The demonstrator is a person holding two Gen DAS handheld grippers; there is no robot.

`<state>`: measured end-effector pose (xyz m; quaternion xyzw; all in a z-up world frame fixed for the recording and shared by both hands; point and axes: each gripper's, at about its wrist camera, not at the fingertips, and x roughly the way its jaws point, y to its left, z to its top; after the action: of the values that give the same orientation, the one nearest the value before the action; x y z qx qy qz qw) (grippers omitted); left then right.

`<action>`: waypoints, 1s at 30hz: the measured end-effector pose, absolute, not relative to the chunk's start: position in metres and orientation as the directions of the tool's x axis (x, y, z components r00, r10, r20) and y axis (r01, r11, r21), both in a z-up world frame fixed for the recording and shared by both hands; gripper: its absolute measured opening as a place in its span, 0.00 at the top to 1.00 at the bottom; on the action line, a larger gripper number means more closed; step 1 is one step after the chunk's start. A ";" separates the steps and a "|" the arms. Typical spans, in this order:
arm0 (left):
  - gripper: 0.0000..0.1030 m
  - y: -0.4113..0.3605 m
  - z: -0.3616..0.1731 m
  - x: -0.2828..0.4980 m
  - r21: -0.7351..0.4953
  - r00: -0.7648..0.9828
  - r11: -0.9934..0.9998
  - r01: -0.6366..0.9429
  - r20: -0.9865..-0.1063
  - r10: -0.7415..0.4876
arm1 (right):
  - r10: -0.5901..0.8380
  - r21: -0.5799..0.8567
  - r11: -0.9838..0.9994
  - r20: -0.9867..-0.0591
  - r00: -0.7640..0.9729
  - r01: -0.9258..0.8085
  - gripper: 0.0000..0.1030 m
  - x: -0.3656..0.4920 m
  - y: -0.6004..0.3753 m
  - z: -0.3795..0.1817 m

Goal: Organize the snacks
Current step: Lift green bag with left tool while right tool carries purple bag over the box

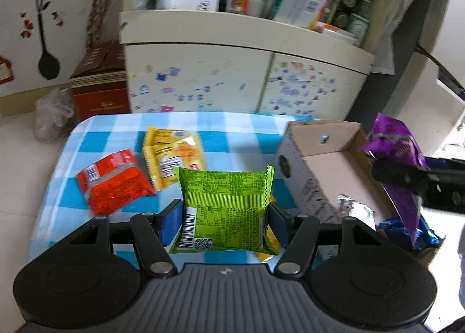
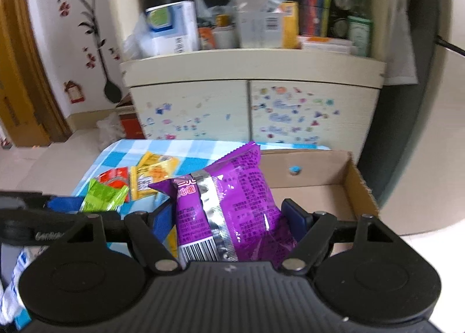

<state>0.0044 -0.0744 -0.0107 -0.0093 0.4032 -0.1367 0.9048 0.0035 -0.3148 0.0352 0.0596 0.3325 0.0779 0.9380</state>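
A small table under a blue-and-white checked cloth (image 1: 122,129) stands on pale floor tiles before a cream cabinet (image 1: 203,77) dotted with stickers, its top crowded with boxes. The left gripper (image 1: 225,216) pinches a green pack (image 1: 223,205) above the cloth, near a red pack (image 1: 113,181) and a yellow pack (image 1: 174,155). The right gripper (image 2: 232,216) clamps a purple pack (image 2: 232,205) over the edge of an open carton (image 2: 319,184) on the table's right side.

Left black plastic two-finger gripper (image 1: 223,212): ribbed grey housing, round black pivot caps either side of it, silver rivets on linkage arms, blue pads. Right black gripper (image 2: 232,216): identical build.
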 end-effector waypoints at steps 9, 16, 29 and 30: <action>0.34 -0.116 -0.006 -0.006 -0.171 0.623 0.911 0.375 -0.681 -0.384 | 0.142 0.210 0.977 -0.585 0.798 -0.019 0.24 0.006 -0.344 0.045; 0.34 -0.153 -0.006 -0.016 -0.198 0.588 0.846 0.496 -0.641 -0.494 | 0.105 0.235 0.971 -0.569 0.816 0.040 0.24 0.005 -0.366 0.049; 0.34 -0.197 -0.024 -0.023 -0.227 0.505 0.769 0.597 -0.639 -0.580 | 0.065 0.280 0.952 -0.581 0.811 0.124 0.24 0.007 -0.386 0.045; 0.34 -0.200 -0.025 -0.024 -0.226 0.501 0.767 0.600 -0.641 -0.581 | 0.065 0.283 0.951 -0.582 0.810 0.127 0.24 0.008 -0.387 0.045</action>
<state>-0.0236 -0.1995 -0.0254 0.0131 0.3650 -0.3411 0.8662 0.0078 -0.3869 0.0450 0.1559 0.3076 -0.0164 0.9385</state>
